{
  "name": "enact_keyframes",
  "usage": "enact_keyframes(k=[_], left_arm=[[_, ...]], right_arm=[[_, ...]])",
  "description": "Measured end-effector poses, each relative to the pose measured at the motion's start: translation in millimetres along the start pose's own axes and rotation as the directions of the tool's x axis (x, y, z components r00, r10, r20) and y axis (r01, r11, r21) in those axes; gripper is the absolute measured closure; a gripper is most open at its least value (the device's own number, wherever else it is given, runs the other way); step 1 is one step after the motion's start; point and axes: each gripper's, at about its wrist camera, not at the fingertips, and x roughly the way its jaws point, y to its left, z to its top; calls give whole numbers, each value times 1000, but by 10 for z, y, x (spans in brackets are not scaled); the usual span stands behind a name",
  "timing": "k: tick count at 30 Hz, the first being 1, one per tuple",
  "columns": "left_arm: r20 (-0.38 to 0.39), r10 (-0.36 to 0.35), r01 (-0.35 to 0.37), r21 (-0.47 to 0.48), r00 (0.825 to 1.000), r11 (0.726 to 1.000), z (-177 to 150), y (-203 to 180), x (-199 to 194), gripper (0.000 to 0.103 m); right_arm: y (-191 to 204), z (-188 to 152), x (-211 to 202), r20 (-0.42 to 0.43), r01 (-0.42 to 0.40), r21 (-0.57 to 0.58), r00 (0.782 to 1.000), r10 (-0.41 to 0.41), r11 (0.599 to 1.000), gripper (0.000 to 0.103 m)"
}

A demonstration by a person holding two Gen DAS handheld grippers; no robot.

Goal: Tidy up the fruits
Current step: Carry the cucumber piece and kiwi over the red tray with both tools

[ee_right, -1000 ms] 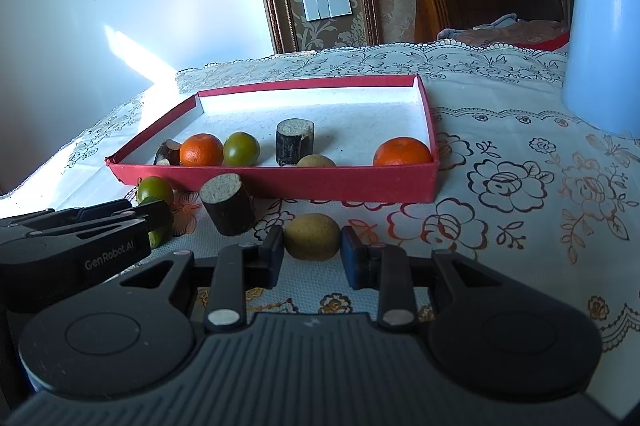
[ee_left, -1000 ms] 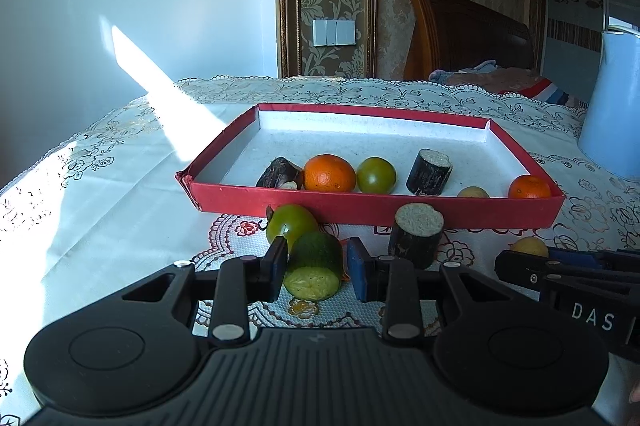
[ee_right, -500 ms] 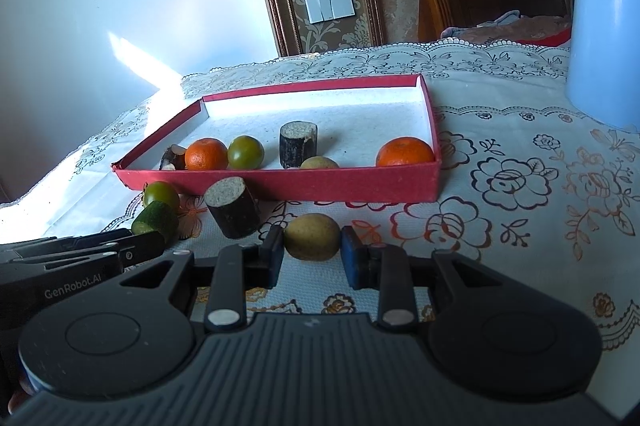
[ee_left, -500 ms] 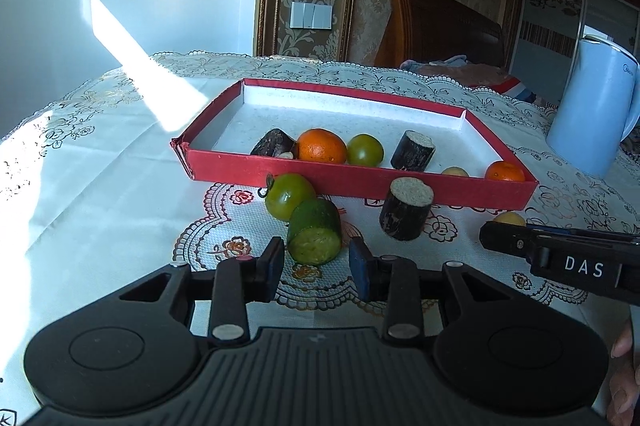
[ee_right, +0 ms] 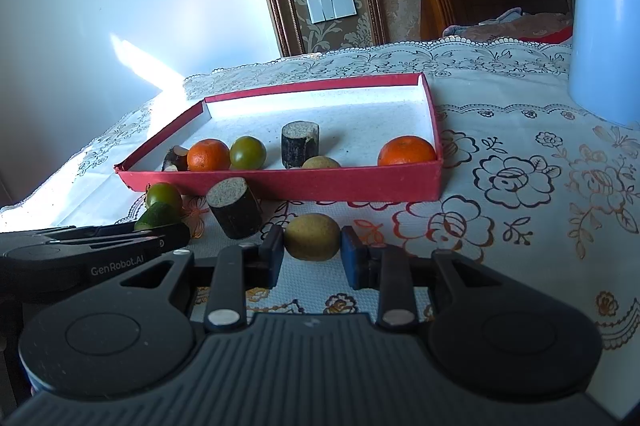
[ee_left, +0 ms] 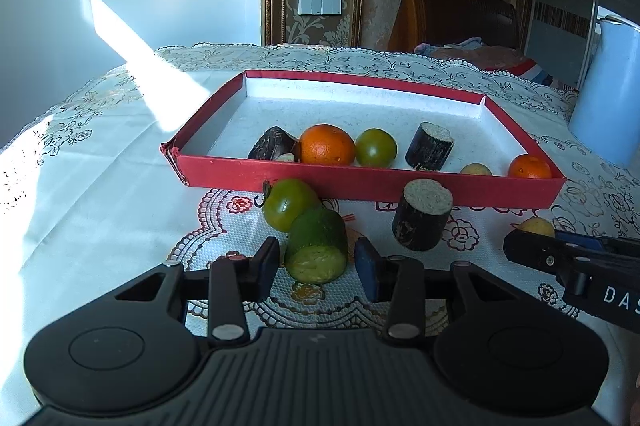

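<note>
A red tray [ee_left: 360, 181] [ee_right: 280, 181] holds two oranges, a green fruit, dark cut pieces and a small yellow fruit. In front of it lie a green tomato-like fruit [ee_left: 290, 203], a cut green cucumber piece [ee_left: 318, 246] [ee_right: 156, 216], a dark cylinder piece [ee_left: 422, 220] [ee_right: 236, 207] and a yellowish round fruit [ee_right: 312, 236] [ee_left: 536, 226]. My left gripper [ee_left: 318, 264] is open, its jaws either side of the cucumber piece with gaps. My right gripper [ee_right: 312, 256] has its pads against the yellowish fruit on the tablecloth.
A light blue kettle [ee_right: 604, 25] [ee_left: 608, 93] stands at the right behind the tray. The lace-patterned tablecloth [ee_right: 520, 185] covers the table. A wooden chair back [ee_left: 452, 9] stands beyond the far edge.
My left gripper pulled back from the cucumber piece and has come forward again around it, jaws wider. My right gripper stays around the yellowish fruit, shifted slightly.
</note>
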Motion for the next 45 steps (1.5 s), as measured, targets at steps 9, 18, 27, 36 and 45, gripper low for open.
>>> enact_keyframes(k=[9,18,27,36,45], left_arm=[[3,20,-20,10,1000,1000,-1,-29,-5,71],[56,75,-77,33,996,997,-13,-84,-95,71],[75,88,-91,37,993,995,-9,-134,-157,71],[91,96,-99,29,991,995,40,-169,-167,71],[90,101,-104,27,991,994,57,-197,-135,71]], right_arm=[[6,-4,11,-1,8,-4,1000,-8,1000,74],[35,-9,-2,6,21,-21,1000,-21,1000,74],[56,-1,-43,26,33,-31,999,-32,999,74],[60,16,-56,35,33,-34,999,-32,999,74],[88,31,-47,39,30,-45,999,-28,999,74]])
